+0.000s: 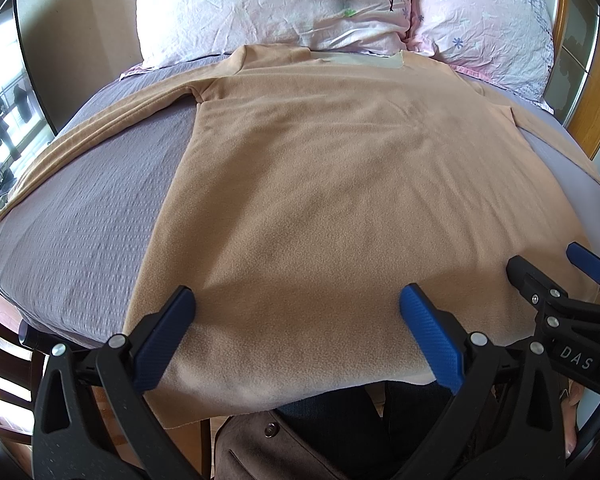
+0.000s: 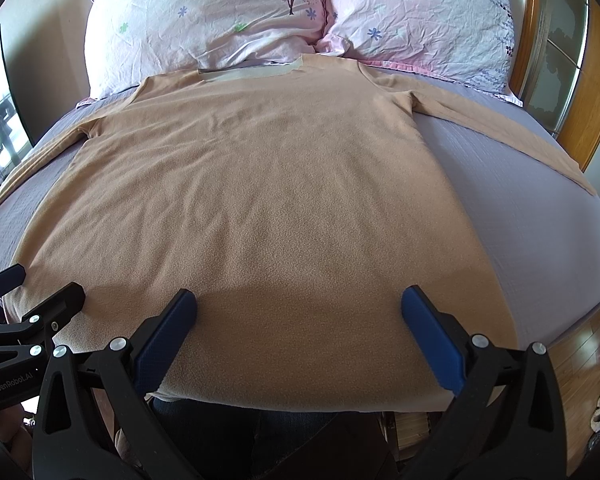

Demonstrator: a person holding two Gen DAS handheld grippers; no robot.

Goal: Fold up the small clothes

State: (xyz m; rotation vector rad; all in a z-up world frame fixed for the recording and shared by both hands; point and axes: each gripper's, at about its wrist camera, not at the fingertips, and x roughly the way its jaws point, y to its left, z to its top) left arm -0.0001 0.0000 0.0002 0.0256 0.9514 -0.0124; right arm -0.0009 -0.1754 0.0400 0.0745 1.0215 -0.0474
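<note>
Grey quilted bed (image 1: 80, 216) carries a tan long-sleeved fleece top (image 1: 320, 184), spread flat, long axis running away toward floral pillows (image 2: 220, 12). Both wide, empty claws hover over its near hem: left claw (image 1: 298, 300) left-of-centre, right claw (image 2: 300, 300) right-of-centre.

My left gripper (image 1: 296, 308) spread wide over shirt (image 1: 320, 200) hem; right gripper (image 1: 556, 276) crowds it at 3 o'clock. Bare sheet (image 1: 80, 216) open toward 9. At 12, pillows (image 1: 268, 4) block. Right side: sheet free toward 3, headboard (image 2: 580, 92) at 1.
</note>
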